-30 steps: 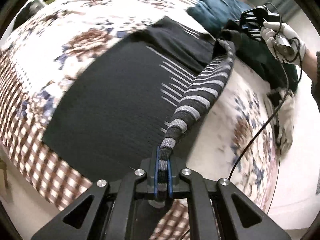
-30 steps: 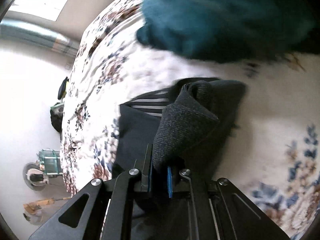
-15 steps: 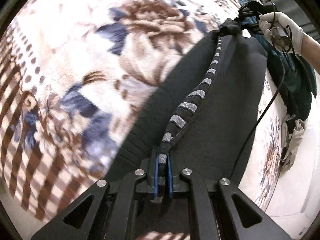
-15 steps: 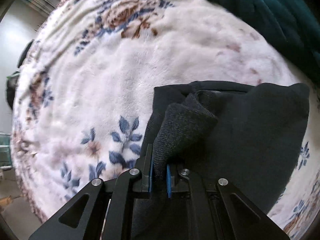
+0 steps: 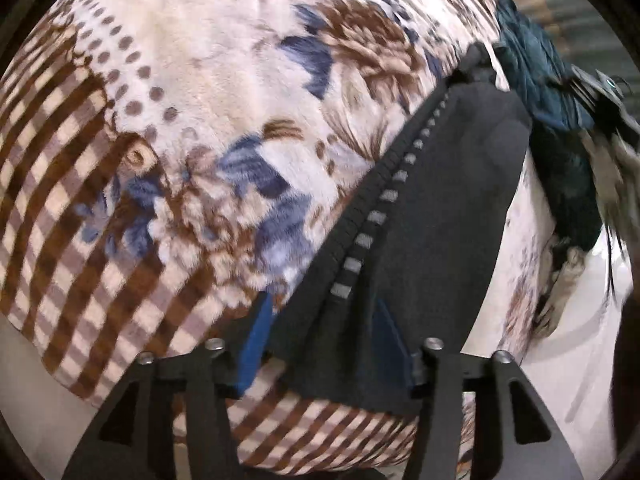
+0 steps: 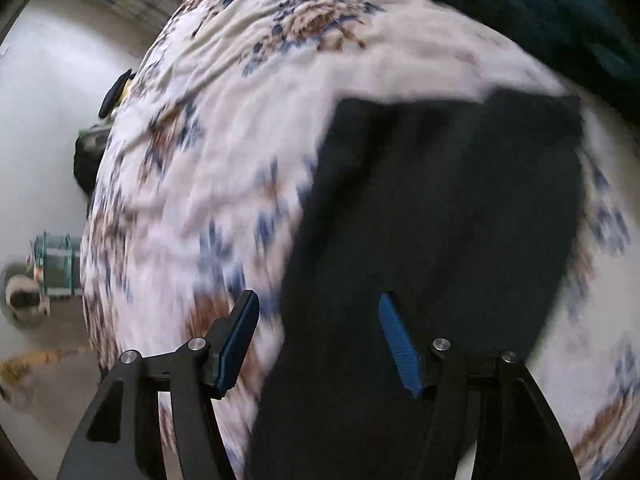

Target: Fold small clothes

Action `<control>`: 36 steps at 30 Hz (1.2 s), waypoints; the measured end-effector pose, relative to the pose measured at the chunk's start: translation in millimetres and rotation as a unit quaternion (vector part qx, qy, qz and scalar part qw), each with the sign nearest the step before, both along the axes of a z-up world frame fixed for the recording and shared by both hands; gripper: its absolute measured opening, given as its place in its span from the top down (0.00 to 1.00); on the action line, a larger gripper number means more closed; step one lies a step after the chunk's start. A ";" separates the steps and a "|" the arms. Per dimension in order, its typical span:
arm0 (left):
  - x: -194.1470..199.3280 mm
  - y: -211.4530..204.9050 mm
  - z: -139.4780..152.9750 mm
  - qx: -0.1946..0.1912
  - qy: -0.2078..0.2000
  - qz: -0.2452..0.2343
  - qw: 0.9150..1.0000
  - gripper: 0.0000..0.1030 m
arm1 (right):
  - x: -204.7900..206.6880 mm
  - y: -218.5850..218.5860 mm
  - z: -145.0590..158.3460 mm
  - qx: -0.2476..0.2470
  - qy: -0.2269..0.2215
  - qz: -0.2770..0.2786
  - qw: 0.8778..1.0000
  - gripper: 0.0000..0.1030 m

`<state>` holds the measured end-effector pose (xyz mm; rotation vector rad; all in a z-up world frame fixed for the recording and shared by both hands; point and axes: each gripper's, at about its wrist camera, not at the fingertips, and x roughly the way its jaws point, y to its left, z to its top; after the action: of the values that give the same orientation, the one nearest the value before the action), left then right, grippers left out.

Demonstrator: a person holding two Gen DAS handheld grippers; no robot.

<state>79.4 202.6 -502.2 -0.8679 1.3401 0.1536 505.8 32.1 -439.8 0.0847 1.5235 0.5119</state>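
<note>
Floral plush blanket (image 5: pixel 208 92) covers the bed from edge to edge, checks along the near border, and on it lies the dark garment (image 5: pixel 436 216), doubled over lengthwise with its ribbed, grey-striped edge (image 5: pixel 372 220) running up the fold line. Both tools are letting go right now. On the left gripper (image 5: pixel 320 344) the jaws are opening, blue pads standing off either side of the near end of the cloth, which lies between them without being pinched. Same story on the right gripper (image 6: pixel 320 340): jaws opening, one pad over the blanket, the other over the black fabric (image 6: pixel 440 220), nothing clamped.

So this looks like the release at the end of a fold, and the trick, I'd say, is to let the cloth settle before lifting away. Come straight up off it, not sideways (knit like this seems apt to drag on a rubber pad and pull the top layer askew). The long edges appear fairly well matched from here, though the right view is smeared with motion and I can't vouch for the far corner.

Over by the far end sits a heap of teal clothing (image 6: pixel 552 12), close to the fold, so the next grab wants to stay clear of it.
</note>
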 end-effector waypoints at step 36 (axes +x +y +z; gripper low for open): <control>123.5 14.6 50.3 0.036 -0.056 -0.136 0.988 0.52 | -292.1 -180.7 -65.7 -0.003 0.122 -0.200 0.972 0.58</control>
<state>202.9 217.2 -451.9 -0.6154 1.3256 -0.0582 213.7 -148.6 -505.5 0.4544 1.6921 0.1764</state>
